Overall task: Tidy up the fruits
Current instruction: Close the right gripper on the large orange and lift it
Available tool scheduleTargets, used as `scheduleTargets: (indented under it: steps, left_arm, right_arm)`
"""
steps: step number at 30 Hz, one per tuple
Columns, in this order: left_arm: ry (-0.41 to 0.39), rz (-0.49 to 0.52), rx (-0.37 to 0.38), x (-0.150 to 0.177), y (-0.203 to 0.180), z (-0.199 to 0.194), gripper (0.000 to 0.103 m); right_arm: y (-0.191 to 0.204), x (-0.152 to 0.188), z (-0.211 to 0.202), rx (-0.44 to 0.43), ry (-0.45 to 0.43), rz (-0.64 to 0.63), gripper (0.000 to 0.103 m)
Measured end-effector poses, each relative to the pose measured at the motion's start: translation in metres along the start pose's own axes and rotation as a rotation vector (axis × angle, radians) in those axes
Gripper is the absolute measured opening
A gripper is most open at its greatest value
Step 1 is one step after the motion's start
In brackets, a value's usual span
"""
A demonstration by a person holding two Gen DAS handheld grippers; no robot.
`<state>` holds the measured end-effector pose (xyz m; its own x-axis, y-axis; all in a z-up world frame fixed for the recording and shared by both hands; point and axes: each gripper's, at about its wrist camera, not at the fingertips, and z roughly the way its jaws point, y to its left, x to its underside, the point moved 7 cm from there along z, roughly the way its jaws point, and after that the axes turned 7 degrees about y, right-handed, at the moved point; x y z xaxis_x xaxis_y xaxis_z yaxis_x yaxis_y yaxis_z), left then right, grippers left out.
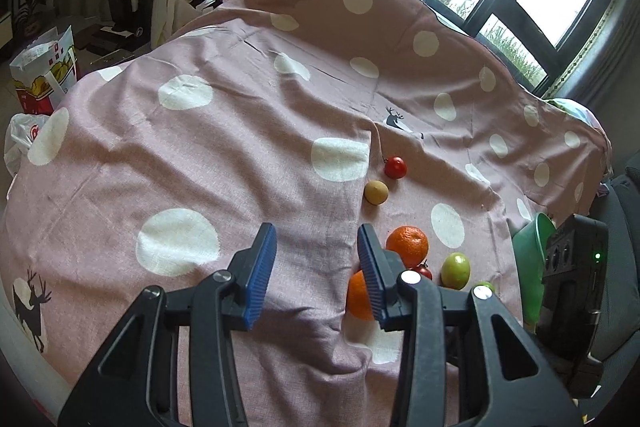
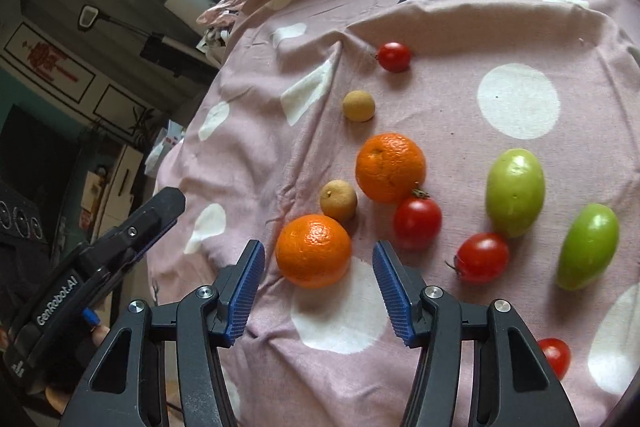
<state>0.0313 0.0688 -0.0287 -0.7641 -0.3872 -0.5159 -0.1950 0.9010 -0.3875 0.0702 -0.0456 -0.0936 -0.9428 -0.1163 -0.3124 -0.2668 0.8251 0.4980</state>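
I read "GenRobot.AI" in white on the left gripper [image 2: 120, 247] body. The fruits lie loose on the pink dotted cloth [image 2: 460, 7]: a glossy, dimpled near orange [image 2: 313, 251] just ahead of my right gripper [image 2: 319, 291], a second orange [image 2: 390, 167], red tomatoes and green fruits beside it. Both grippers stand spread, holding nothing

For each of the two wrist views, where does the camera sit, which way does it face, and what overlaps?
Left wrist: behind the open left gripper, facing across the pink polka-dot cloth toward windows; fruit lies right of it.
Right wrist: behind the open right gripper, looking down at the near round orange; the left gripper shows at lower left.
Shared: the cloth, both oranges, the far red cherry tomato.
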Motion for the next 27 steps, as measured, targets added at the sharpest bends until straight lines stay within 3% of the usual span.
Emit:
scheduleTargets:
  steps: [3,10,12,13,17,19,20,22,23,24,27]
  left_arm:
    - [0.004,0.004,0.001,0.0,0.0,0.001,0.041]
    - [0.023,0.022,0.021,0.002,-0.006,0.006,0.041]
    - [0.036,0.036,0.03,0.004,-0.01,0.009,0.041]
    - [0.043,0.042,0.033,0.005,-0.012,0.01,0.041]
    - [0.073,0.064,0.032,0.01,-0.019,0.018,0.041]
    - [0.068,0.069,0.023,0.011,-0.02,0.018,0.041]
    - [0.064,0.071,0.022,0.011,-0.02,0.017,0.041]
    - [0.061,0.068,0.023,0.01,-0.019,0.017,0.041]
    - [0.063,0.065,0.021,0.01,-0.019,0.017,0.041]
    - [0.065,0.066,0.017,0.01,-0.019,0.018,0.041]
    - [0.066,0.071,0.009,0.011,-0.019,0.019,0.039]
  right_arm:
    - [0.005,-0.002,0.011,0.031,0.003,-0.034,0.046]
    - [-0.006,0.004,0.002,0.015,-0.024,-0.023,0.041]
    - [-0.01,0.008,-0.012,0.01,-0.047,-0.01,0.017]
    - [-0.012,0.01,-0.019,0.002,-0.046,-0.009,0.014]
    - [-0.029,0.013,-0.035,0.105,-0.083,-0.005,0.014]
    - [-0.037,0.01,-0.033,0.043,-0.075,0.053,0.015]
    - [-0.038,0.009,-0.031,-0.014,-0.062,0.081,0.016]
    - [-0.032,0.005,-0.028,-0.095,-0.058,0.094,0.033]
    - [-0.03,0.003,-0.025,-0.098,-0.057,0.097,0.057]
    - [-0.029,0.001,-0.023,-0.087,-0.061,0.102,0.067]
    - [-0.021,0.002,-0.011,-0.047,-0.052,0.082,0.067]
